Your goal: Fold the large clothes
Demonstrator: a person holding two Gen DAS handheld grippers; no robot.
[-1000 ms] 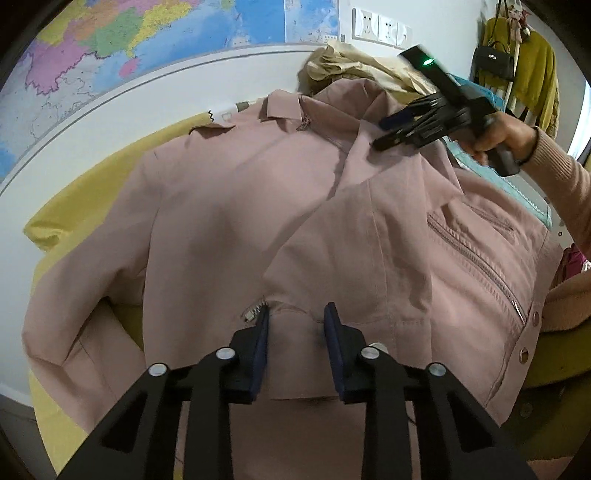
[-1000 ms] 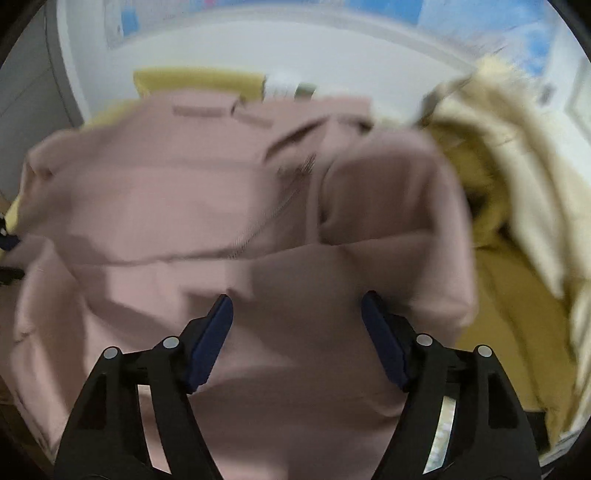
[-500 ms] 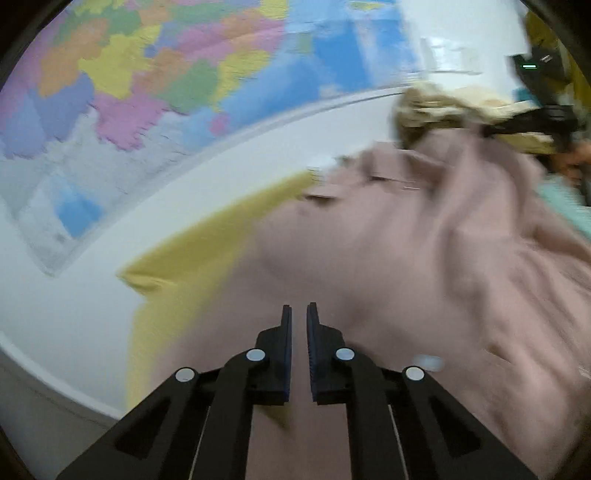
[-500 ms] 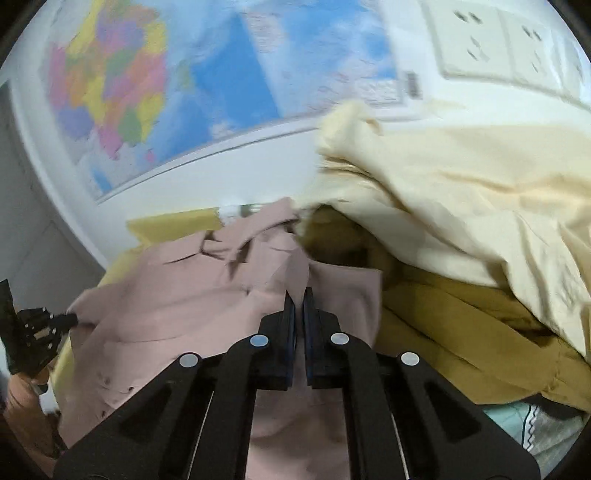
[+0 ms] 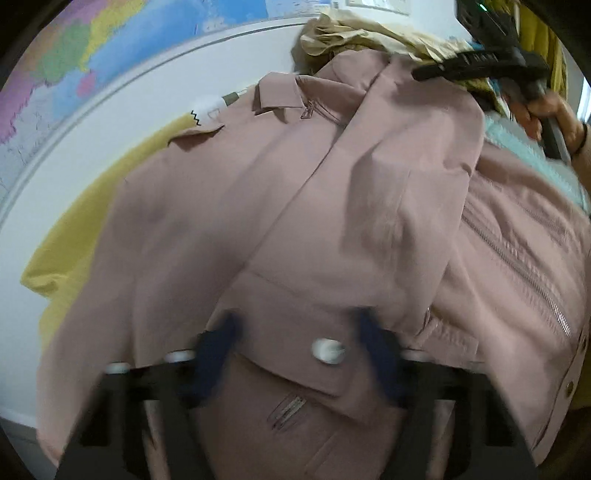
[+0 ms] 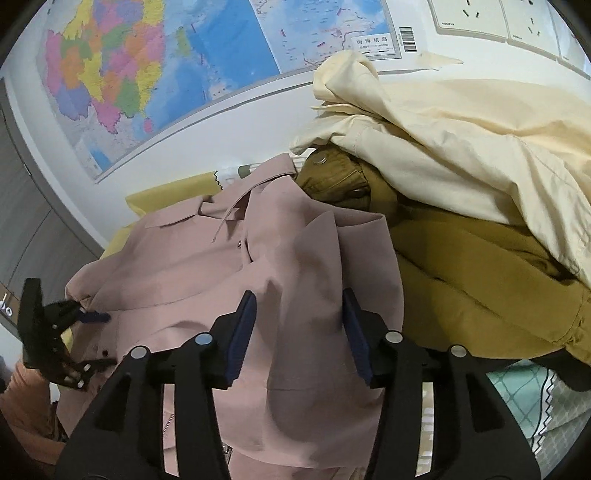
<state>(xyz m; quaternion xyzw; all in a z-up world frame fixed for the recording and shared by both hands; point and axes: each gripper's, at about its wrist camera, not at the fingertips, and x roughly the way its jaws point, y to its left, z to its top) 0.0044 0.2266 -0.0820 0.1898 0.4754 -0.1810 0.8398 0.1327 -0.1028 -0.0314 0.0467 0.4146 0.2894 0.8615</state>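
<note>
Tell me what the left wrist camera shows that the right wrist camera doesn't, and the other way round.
Only the left wrist view shows the long side zipper and the white cuff button between the left gripper's opening jaws. Only the right wrist view shows the wall sockets and the mustard garment under the cream one. Both show the pink jacket, its collar, the wall map and the right gripper, jaws opening, nothing pinched.

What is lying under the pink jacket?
A yellow sheet shows beyond the pink jacket on its far side and runs under it. The rest is covered, so anything else underneath cannot be seen.
</note>
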